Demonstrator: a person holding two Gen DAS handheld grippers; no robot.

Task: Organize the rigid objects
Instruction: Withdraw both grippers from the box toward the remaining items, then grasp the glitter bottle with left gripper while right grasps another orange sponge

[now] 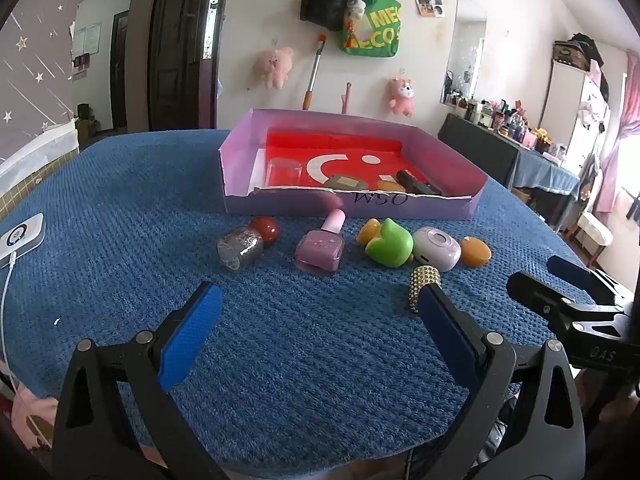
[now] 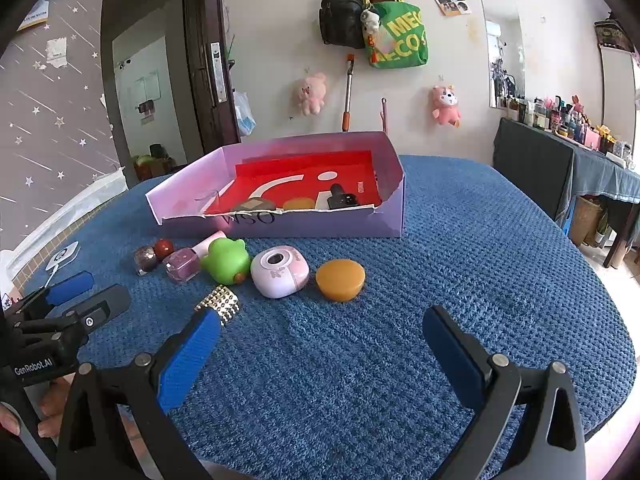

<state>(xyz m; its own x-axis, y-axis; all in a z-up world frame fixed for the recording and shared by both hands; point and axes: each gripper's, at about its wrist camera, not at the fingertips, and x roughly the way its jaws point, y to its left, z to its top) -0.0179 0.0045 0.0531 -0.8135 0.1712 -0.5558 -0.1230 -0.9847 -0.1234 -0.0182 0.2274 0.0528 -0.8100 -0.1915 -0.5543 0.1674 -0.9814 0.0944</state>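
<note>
From the left wrist view, the left tongs (image 1: 320,316) are hovering released over the blue counter (image 1: 120,208), blue pads spread wide and gripping nothing. A row of small things is lying ahead of them. At 11 o'clock a glitter bottle (image 1: 240,249) with a red round cap is lying on its side. At 12 o'clock a pink nail polish bottle (image 1: 321,249) is lying with its cap pointing at the box. At 1 o'clock a green toy (image 1: 390,243) is touching a pale pink oval case (image 1: 437,247), and just beyond that an orange disc (image 1: 476,252) is sitting. A gold studded tube (image 1: 425,280) is lying right against the tip of the right-hand pad. Further off at 12 o'clock, the lilac box (image 1: 440,206) with a red lining is holding a clear cup (image 1: 285,171), a grey stone-like piece (image 1: 346,182) and a dark object (image 1: 418,183). The right tongs (image 1: 560,284) are showing at 3 o'clock.

From the right wrist view, the right tongs (image 2: 320,328) are likewise hanging released and empty. The gold studded tube (image 2: 219,304) is lying at 11 o'clock beside the left-hand pad. The orange disc (image 2: 340,280) is sitting at 12 o'clock, with the pale pink oval case (image 2: 280,274) and the green toy (image 2: 225,261) to its left. The lilac box (image 2: 280,224) is standing behind them. The left tongs (image 2: 80,292) are showing at 9 o'clock, jaws apart.
</note>
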